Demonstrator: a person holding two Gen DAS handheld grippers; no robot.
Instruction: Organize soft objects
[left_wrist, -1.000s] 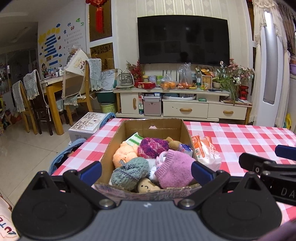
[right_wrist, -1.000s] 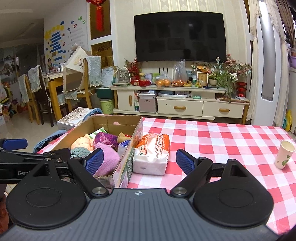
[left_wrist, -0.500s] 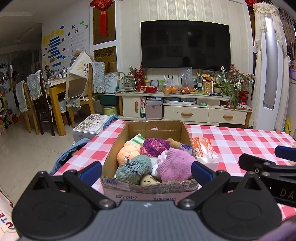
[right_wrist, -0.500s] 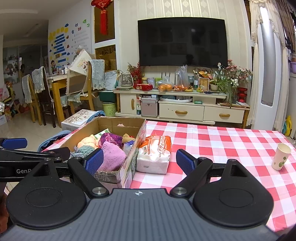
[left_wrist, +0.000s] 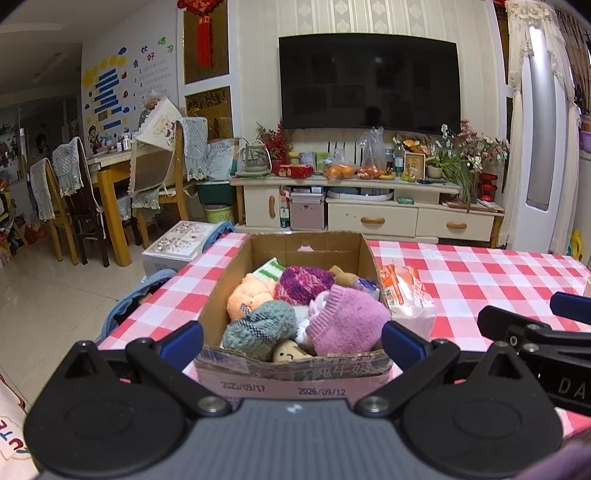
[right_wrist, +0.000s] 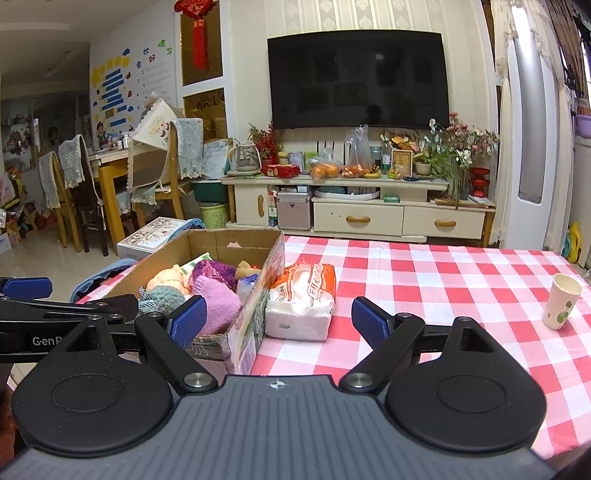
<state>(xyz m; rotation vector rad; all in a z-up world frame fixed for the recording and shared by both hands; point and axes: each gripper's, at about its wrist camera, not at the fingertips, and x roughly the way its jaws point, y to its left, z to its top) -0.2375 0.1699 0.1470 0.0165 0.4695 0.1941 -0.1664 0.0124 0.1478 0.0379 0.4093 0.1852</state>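
Standing Off From a Filled Box — Both Tools Empty

Left wrist view: the left tool (left_wrist: 291, 341) has its jaws spread wide, nothing between them, framing the near wall of the cardboard box (left_wrist: 236, 266) on the checked counter (left_wrist: 480, 273). Packed inside are the soft objects: a pink knit piece (left_wrist: 347, 321), a grey-green knit ball (left_wrist: 258, 326), a purple knit ball (left_wrist: 304, 282), an orange plush (left_wrist: 247, 295) and a small smiling toy (left_wrist: 288, 352) against the front wall. A tissue pack (left_wrist: 406, 291) lies outside, touching the box's right wall.

Right wrist view: the right tool (right_wrist: 279, 323) is likewise agape and empty, aimed between the box and the tissue pack (right_wrist: 301, 299). A paper cup (right_wrist: 561, 301) stands well apart at the counter's right.

Judgement: packing looks nearly complete — the tissue pack is the one soft item left out. The next move would call for the right tool to advance, straddle the pack and squeeze gently, since it will deform.
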